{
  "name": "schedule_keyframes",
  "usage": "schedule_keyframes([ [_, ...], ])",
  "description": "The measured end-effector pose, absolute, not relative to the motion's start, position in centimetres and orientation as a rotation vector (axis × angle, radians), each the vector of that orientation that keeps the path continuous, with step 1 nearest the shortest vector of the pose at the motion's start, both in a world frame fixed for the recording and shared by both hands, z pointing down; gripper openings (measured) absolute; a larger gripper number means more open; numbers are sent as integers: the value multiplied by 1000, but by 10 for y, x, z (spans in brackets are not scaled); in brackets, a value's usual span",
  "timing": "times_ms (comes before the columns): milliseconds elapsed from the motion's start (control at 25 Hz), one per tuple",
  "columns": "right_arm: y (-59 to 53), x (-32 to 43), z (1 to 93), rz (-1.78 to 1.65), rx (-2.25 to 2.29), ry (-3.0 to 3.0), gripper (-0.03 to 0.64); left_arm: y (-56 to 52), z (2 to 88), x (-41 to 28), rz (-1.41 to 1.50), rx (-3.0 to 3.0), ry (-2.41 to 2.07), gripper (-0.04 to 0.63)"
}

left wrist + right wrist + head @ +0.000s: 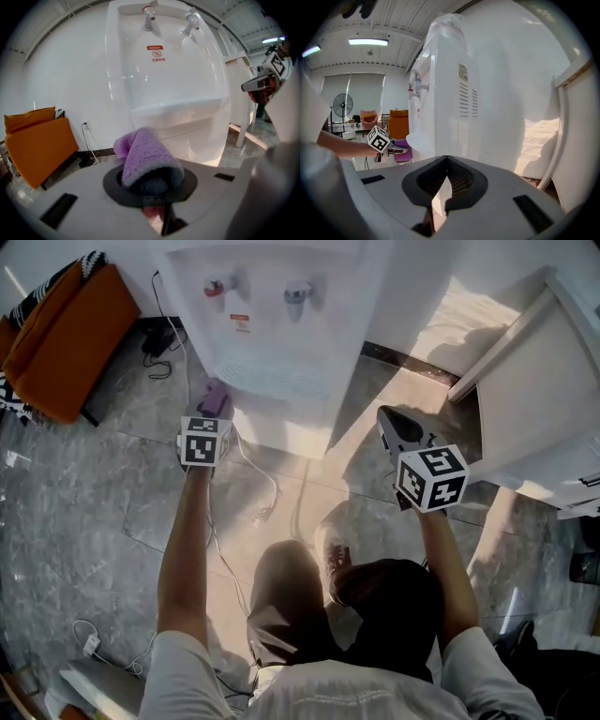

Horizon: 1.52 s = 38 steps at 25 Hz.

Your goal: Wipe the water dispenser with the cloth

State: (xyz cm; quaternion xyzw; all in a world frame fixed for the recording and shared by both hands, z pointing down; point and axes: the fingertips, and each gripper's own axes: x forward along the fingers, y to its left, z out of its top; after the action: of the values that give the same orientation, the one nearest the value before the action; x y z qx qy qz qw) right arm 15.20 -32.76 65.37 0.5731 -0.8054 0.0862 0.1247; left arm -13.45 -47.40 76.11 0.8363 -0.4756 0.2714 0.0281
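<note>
- Gripping the purple cloth [146,159], the left tool [151,190] has its jaws closed on it. The cloth is just in front of the water dispenser [173,89], low on its front and, I think, not yet touching.
- The right tool [440,185] has its jaws together at the tips with nothing between them. It hangs beside the dispenser's side wall.
- To wipe well, I would press the free fold flat on the panel and make overlapping strokes from top to bottom, keeping the hard jaws off the plastic.
- The front is smooth, glossy white, so the cloth should slide easily, but the two taps [149,18] stick out and may catch it.
- The floor [94,493] is grey stone tile, with cables [258,484] lying near the base. An orange seat [75,338] stands at the left.
</note>
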Motion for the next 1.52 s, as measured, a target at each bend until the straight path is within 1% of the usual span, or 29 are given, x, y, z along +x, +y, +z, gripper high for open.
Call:
schedule_keyframes([
  [360,-313,161,656,303,1730,-2332,14,-427,757,-51,825,2752,-1246,64],
  [720,-302,161,664,309,1730,-2302,14,-399,754,7,816,2847,-1070,64],
  [1360,-290,152,662,315,1763,-2284,14,-353,757,90,811,2956,-919,64],
  [1520,-287,151,666,324,1767,-2279,14,-343,757,97,775,2965,-907,64],
])
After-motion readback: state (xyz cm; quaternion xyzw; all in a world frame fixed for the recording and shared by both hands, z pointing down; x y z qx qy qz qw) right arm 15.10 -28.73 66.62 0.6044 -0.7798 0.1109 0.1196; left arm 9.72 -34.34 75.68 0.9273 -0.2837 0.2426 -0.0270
